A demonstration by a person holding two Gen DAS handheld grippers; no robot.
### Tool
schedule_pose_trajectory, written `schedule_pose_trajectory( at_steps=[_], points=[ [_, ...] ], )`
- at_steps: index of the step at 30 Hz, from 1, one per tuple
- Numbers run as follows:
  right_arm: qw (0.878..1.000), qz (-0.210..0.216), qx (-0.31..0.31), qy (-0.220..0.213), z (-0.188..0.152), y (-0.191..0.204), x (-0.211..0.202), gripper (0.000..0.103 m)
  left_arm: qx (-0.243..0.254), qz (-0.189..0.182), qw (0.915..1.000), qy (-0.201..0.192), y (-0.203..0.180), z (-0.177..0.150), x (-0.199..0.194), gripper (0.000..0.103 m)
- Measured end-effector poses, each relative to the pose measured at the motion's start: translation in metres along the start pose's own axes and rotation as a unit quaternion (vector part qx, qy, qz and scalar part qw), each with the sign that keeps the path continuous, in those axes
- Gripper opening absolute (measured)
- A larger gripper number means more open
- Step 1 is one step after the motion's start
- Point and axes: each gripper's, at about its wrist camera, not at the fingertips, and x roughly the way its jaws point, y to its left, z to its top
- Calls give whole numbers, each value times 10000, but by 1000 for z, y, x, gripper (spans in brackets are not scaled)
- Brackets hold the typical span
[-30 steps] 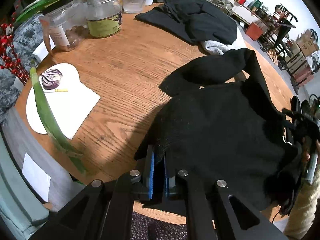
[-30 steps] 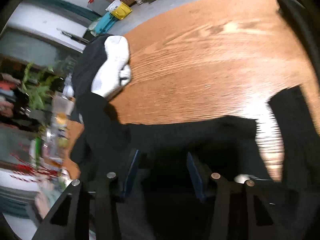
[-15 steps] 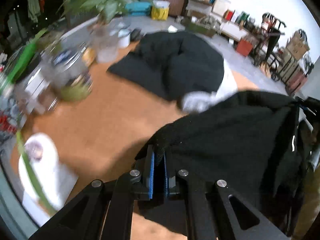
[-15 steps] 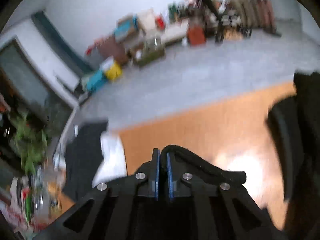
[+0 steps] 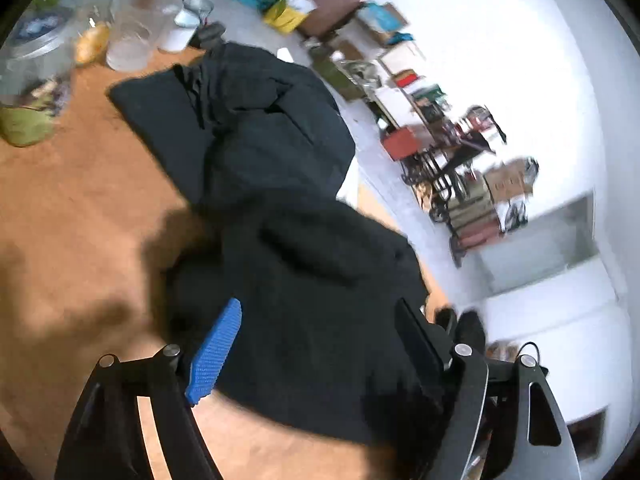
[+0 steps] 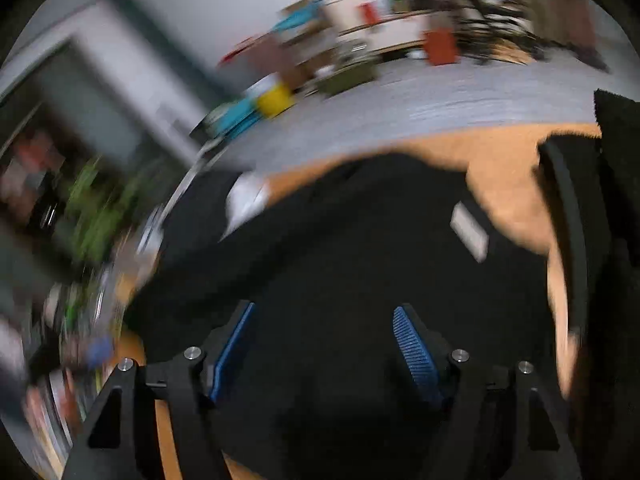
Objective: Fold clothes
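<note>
A black knit garment (image 5: 312,304) lies bunched on the round wooden table (image 5: 60,208), folded over toward the far side. My left gripper (image 5: 316,320) is open just above its near part, blue pads wide apart, holding nothing. In the right wrist view the same black garment (image 6: 340,248) spreads under my right gripper (image 6: 324,324), which is open and empty too. A white label (image 6: 470,232) shows on the cloth. The right view is motion-blurred.
A second pile of black clothing (image 5: 248,120) with a white item (image 6: 246,200) lies farther back on the table. Glass jars and cups (image 5: 128,36) stand at the far left edge. Beyond the table is a cluttered room floor.
Both grippers were shut on the garment's edge half a second ago and carried it up and forward. Now both have opened and let it drop onto the table.
</note>
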Motion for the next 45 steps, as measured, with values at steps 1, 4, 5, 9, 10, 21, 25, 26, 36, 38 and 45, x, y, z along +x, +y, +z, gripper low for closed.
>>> schedule_pose_trajectory(
  at_steps=[1,4,5,9,10,21,25,26,36,38,45],
  points=[
    [9996,67,-259,65,-25,10,-6,75,52,240,9997,-43,6,-13,-4,79],
    [9931,-45,-1149,225,-64,49,7,74,-381,339,9986,170,31,-44,-1,78],
    [9889,-122,-1458,273,-73,64,15,74,-653,232,9972,284,41,-55,3,78],
    [9614,-427,-2677,464,-108,122,50,67,-946,-1,9946,416,52,-79,9,78],
    [9520,-502,-2975,511,-117,136,58,66,-919,21,9948,439,51,-82,10,78],
    [9808,-530,-1806,518,-60,99,94,7,-515,199,9980,298,31,-77,10,76],
    [9973,-373,-480,411,-9,47,96,7,88,309,9989,352,-6,-67,34,75],
    [9986,-333,-147,383,3,34,97,8,249,315,9983,419,-14,-66,42,73],
    [9937,-108,1068,327,22,-44,96,8,2047,144,9735,1007,-112,-93,133,54],
    [9967,-20,790,208,23,-35,86,13,2060,-5,9741,935,-114,-93,134,54],
    [9921,836,-622,696,-19,42,65,70,809,-235,9951,510,-115,-47,137,6]
  ],
)
